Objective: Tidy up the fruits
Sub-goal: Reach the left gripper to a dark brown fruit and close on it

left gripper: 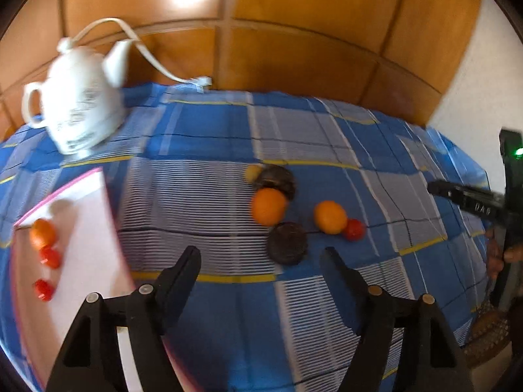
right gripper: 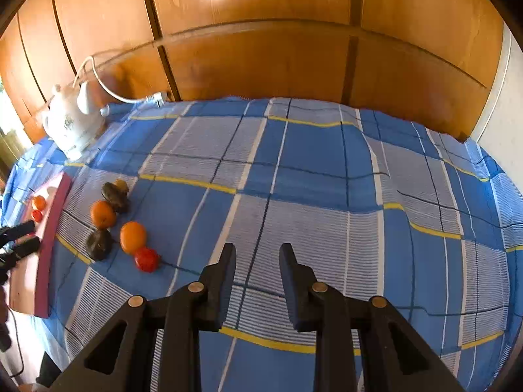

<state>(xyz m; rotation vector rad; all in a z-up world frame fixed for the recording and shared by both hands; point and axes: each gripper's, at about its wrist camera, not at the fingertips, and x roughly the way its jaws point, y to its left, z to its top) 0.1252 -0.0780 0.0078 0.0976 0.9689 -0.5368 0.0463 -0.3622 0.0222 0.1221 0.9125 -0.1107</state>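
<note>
Left wrist view: checked tablecloth; beside its left edge, white tray holding an orange and tomatoes; loose oranges, dark fruits and tomato mid-cloth. Left gripper open, empty; right gripper nearly closed, empty. Risk: round fruit rolling if nudged. Kettle print blurred, unreadable.

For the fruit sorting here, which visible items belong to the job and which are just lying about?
Belongs to the job:
- pink-rimmed tray, already holding fruit
- two oranges on the cloth
- red fruit
- two dark fruits

Lying about:
- white kettle
- its cable
- checked cloth
</note>
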